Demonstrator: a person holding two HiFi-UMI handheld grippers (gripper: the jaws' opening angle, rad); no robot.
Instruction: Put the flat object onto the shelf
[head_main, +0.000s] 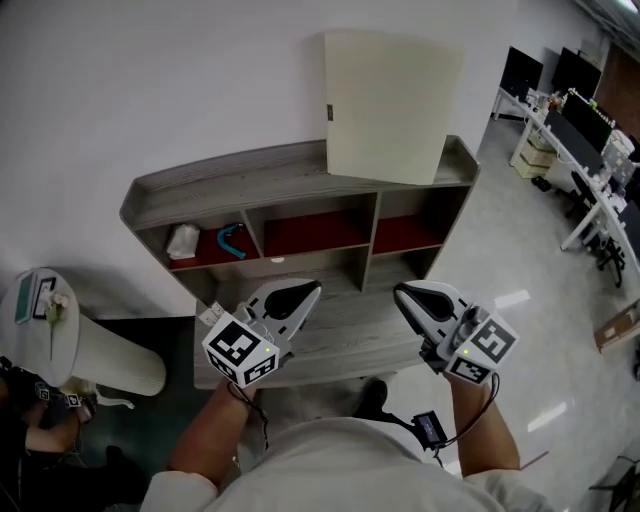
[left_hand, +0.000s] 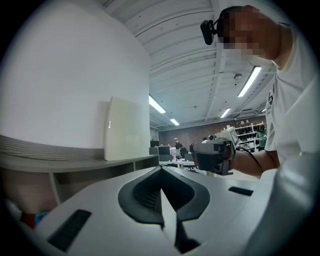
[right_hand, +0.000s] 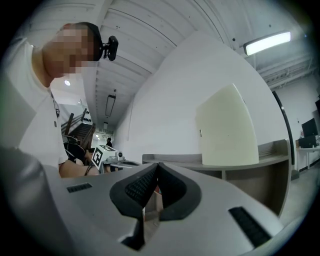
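The flat object (head_main: 390, 105) is a cream panel. It stands upright on the top board of the grey wooden shelf (head_main: 230, 178) and leans against the white wall. It also shows in the left gripper view as the cream panel (left_hand: 127, 135) and in the right gripper view as the cream panel (right_hand: 227, 127). My left gripper (head_main: 311, 289) and right gripper (head_main: 401, 293) hover side by side over the shelf's low front board, well below the panel. Both are shut with nothing between the jaws, as the left gripper (left_hand: 161, 171) and right gripper (right_hand: 157, 168) show in their own views.
The shelf's left compartment holds a crumpled white thing (head_main: 183, 240) and a teal curved object (head_main: 232, 241). A round white side table (head_main: 75, 345) stands at the left. Office desks with monitors (head_main: 580, 105) and a cardboard box (head_main: 620, 325) are at the right.
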